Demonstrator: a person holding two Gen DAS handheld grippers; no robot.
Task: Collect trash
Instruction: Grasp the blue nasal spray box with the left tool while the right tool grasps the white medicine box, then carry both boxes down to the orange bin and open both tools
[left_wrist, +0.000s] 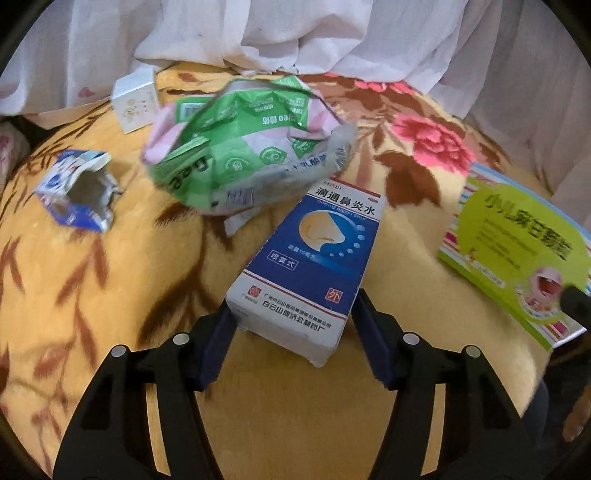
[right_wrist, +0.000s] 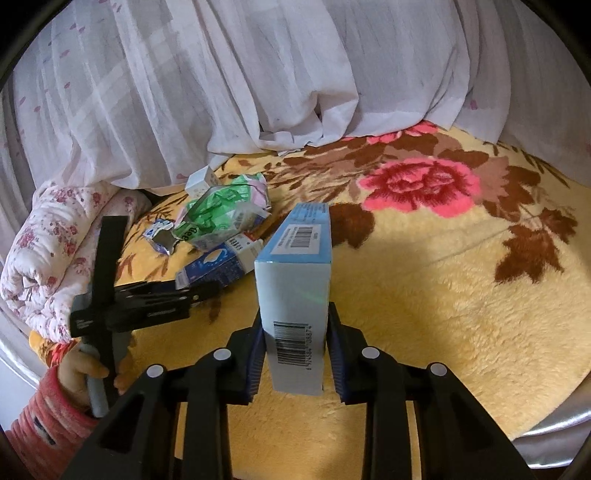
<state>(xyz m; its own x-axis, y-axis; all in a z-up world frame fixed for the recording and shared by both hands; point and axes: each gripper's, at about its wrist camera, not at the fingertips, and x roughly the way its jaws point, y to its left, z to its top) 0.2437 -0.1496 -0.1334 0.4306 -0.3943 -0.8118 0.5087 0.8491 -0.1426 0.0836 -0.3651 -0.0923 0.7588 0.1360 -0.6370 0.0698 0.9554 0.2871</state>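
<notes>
In the left wrist view, my left gripper (left_wrist: 291, 314) is shut on the near end of a blue and white nasal spray box (left_wrist: 310, 254) lying on the yellow flowered blanket (left_wrist: 110, 295). A crumpled green and pink bag (left_wrist: 243, 147), a torn blue and white carton (left_wrist: 77, 192) and a small white box (left_wrist: 135, 101) lie beyond it. In the right wrist view, my right gripper (right_wrist: 295, 339) is shut on a light blue box (right_wrist: 295, 291) with barcodes, held on edge above the blanket (right_wrist: 443, 314). That box shows its green and pink face at the right of the left view (left_wrist: 517, 251).
White curtain fabric (right_wrist: 258, 74) hangs behind the blanket. A folded flowered quilt (right_wrist: 55, 251) lies at the left. The left gripper (right_wrist: 199, 290) and the hand holding it (right_wrist: 88, 369) show at the left of the right wrist view.
</notes>
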